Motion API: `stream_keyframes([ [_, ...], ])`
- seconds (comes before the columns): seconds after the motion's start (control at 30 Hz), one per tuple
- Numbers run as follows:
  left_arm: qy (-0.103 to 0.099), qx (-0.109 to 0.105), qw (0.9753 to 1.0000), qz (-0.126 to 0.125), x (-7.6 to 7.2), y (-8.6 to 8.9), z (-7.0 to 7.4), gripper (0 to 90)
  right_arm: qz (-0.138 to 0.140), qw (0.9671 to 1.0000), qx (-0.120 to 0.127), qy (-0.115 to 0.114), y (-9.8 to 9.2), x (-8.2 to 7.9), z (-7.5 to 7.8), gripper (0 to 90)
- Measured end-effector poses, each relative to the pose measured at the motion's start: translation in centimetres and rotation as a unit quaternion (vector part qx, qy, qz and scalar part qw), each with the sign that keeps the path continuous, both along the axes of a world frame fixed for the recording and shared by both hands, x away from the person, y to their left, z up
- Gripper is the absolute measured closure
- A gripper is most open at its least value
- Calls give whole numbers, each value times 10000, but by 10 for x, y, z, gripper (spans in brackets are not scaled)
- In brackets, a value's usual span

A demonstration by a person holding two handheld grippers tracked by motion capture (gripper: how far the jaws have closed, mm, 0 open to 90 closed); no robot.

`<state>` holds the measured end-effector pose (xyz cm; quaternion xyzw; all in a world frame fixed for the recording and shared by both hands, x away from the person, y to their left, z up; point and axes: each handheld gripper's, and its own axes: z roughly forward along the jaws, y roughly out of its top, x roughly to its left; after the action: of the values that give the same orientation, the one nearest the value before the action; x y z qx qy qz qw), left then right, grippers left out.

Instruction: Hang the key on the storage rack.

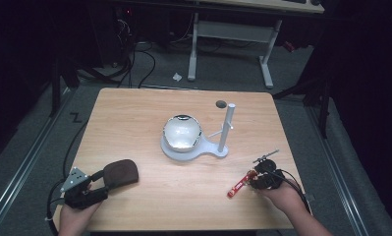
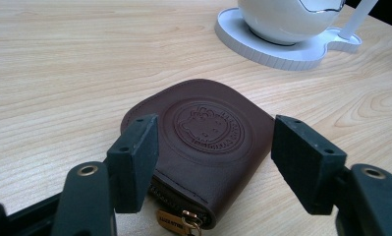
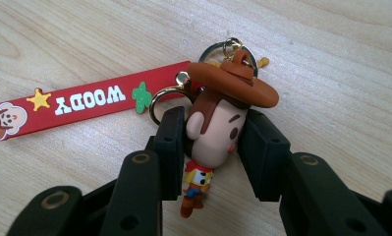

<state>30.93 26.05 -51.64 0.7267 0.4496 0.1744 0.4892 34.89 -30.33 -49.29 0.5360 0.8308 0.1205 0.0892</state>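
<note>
Pinching the head of a cowboy keychain figure (image 3: 218,132) between its jaws, the right gripper (image 1: 259,179) sits at the table's near right, its red strap (image 3: 80,105) reading "WOODY" up close. At near left, the left gripper (image 2: 215,162) stands spread around a brown leather pouch (image 2: 203,147), whose embossed stamp only that closer view resolves.

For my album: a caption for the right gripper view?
Right gripper clamps a Woody keychain figure above the table.

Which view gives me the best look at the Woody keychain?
The right gripper view: the keychain is close up, head between the right claw's jaws, red strap lettering readable. The high view shows it as a small red strip by that claw.
</note>
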Motion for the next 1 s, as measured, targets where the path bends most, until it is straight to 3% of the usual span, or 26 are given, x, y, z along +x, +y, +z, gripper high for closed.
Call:
stream_keyframes([
  [0.33, 26, 16, 10000, -14, 1, 0, -1, 351, 31, 9998, 98, 140, -3, 0, 6, 657],
  [0.8, 45, 18, 10000, -65, 0, -1, -1, 353, 226, 9970, 267, 686, 0, 1, 28, 657],
  [1.0, 45, 1, 10000, -60, 1, -1, -2, 353, 339, 9960, 261, 780, 4, 0, 38, 658],
])
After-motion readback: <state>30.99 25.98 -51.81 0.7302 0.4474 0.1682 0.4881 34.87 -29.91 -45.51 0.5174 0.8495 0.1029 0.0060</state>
